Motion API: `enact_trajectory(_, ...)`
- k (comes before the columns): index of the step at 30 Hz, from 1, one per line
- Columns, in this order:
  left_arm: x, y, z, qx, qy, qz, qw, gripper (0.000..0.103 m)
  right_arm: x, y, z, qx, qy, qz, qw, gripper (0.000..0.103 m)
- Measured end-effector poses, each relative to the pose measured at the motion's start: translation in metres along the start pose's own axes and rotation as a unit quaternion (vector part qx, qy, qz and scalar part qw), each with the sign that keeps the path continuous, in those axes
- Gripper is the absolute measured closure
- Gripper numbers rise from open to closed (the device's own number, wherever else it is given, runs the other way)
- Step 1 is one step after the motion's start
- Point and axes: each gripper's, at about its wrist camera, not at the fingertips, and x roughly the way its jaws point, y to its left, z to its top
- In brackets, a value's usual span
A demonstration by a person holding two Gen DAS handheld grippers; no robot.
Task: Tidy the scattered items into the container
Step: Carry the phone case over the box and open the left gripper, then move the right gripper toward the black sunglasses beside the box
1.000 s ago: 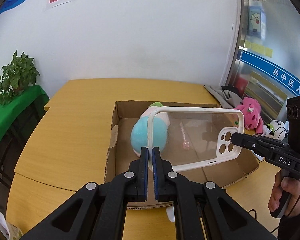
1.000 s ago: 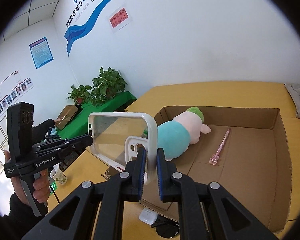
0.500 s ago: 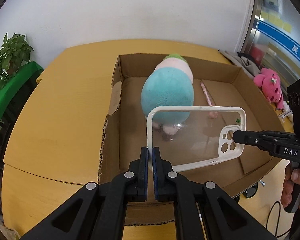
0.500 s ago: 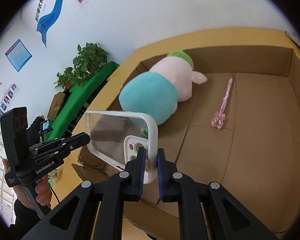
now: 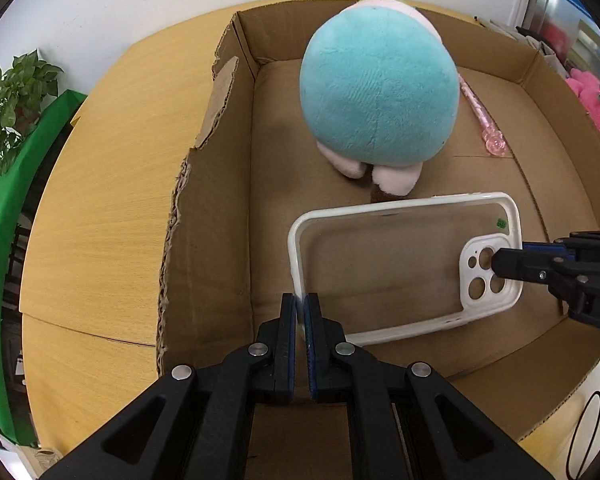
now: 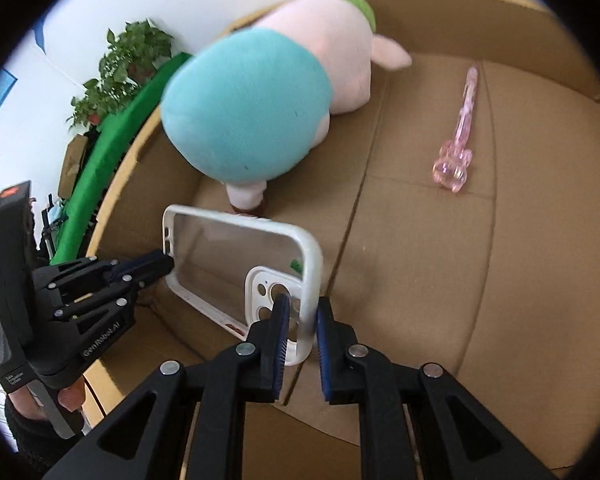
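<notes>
A clear phone case with a white rim (image 5: 384, 268) hangs low inside the cardboard box (image 5: 204, 208), just above its floor. My left gripper (image 5: 300, 312) is shut on the case's plain end. My right gripper (image 6: 300, 316) is around the camera-cutout end (image 6: 276, 300), its jaws parted a little wider than the rim. The case also shows in the right wrist view (image 6: 236, 256). A teal and pink plush toy (image 5: 380, 88) and a pink transparent wand (image 6: 458, 136) lie in the box beyond the case.
The box sits on a wooden table (image 5: 112, 184). A pink plush (image 5: 592, 100) lies outside the box at the right. A green cloth (image 5: 8, 216) and a potted plant (image 5: 12, 96) are at the left. The box's left wall (image 5: 216, 92) is torn.
Both grippers have carried the case forward and down into the box, close to its floor. The right gripper's jaws have parted slightly around the case's end.
</notes>
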Motion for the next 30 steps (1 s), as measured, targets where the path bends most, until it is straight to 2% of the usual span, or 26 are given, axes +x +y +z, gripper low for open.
enact_trajectory(4,0.004,-0.004,0.001,0.002,0.010,0.000,0.9999,0.100,0.003,0.003,-0.002,-0.003,0.014,-0.012,1.000,0.084)
enact_trajectory(5,0.004,-0.004,0.000,-0.002,0.009,-0.007,0.9999,0.099,0.003,0.002,-0.001,-0.002,0.015,-0.012,1.000,0.079)
enact_trajectory(6,0.004,-0.003,0.000,-0.006,0.008,-0.011,0.9999,0.099,0.001,0.003,-0.002,-0.001,0.010,-0.008,1.000,0.065)
enact_trajectory(7,0.002,-0.002,-0.001,-0.014,0.002,-0.015,0.9998,0.098,-0.001,0.002,-0.001,-0.001,0.005,-0.006,1.000,0.054)
enact_trajectory(8,0.000,0.000,-0.003,-0.020,-0.002,-0.014,0.9997,0.097,-0.005,0.001,-0.003,-0.001,-0.005,-0.008,1.000,0.037)
enact_trajectory(9,-0.006,0.000,-0.006,-0.024,-0.011,-0.012,0.9996,0.095,-0.010,0.002,-0.005,-0.004,-0.017,-0.007,1.000,0.031)
enact_trajectory(10,-0.016,0.000,-0.009,-0.026,-0.027,-0.011,0.9992,0.092,-0.016,0.002,-0.007,-0.007,-0.031,-0.005,0.999,0.031)
enact_trajectory(11,-0.027,0.000,-0.012,-0.027,-0.047,-0.010,0.9985,0.078,-0.025,0.003,-0.011,-0.010,-0.045,-0.002,0.999,0.031)
enact_trajectory(12,-0.043,0.000,-0.017,-0.030,-0.076,-0.008,0.9966,0.053,-0.035,0.004,-0.016,-0.015,-0.061,0.005,0.998,0.031)
enact_trajectory(13,-0.057,-0.001,-0.023,-0.036,-0.103,-0.008,0.9940,0.040,-0.048,0.006,-0.024,-0.022,-0.082,0.010,0.996,0.031)
enact_trajectory(14,-0.074,-0.001,-0.031,-0.043,-0.137,-0.011,0.9895,0.021,-0.063,0.009,-0.035,-0.031,-0.111,0.006,0.993,0.030)
enact_trajectory(15,-0.092,-0.003,-0.041,-0.051,-0.177,-0.017,0.9827,0.011,-0.077,0.013,-0.046,-0.041,-0.140,-0.001,0.989,0.027)
enact_trajectory(18,-0.136,-0.011,-0.075,-0.070,-0.283,-0.034,0.9560,0.005,-0.116,0.022,-0.086,-0.078,-0.225,-0.045,0.970,0.023)
enact_trajectory(21,-0.159,-0.030,-0.106,-0.081,-0.332,-0.078,0.9365,0.000,-0.132,0.031,-0.112,-0.101,-0.261,-0.106,0.954,0.023)
enact_trajectory(24,-0.161,-0.043,-0.113,-0.083,-0.345,-0.065,0.9326,0.000,-0.136,0.029,-0.128,-0.093,-0.265,-0.138,0.950,0.023)
enact_trajectory(30,-0.159,-0.064,-0.124,-0.069,-0.342,-0.056,0.9355,0.000,-0.147,0.011,-0.140,-0.085,-0.279,-0.139,0.946,0.023)
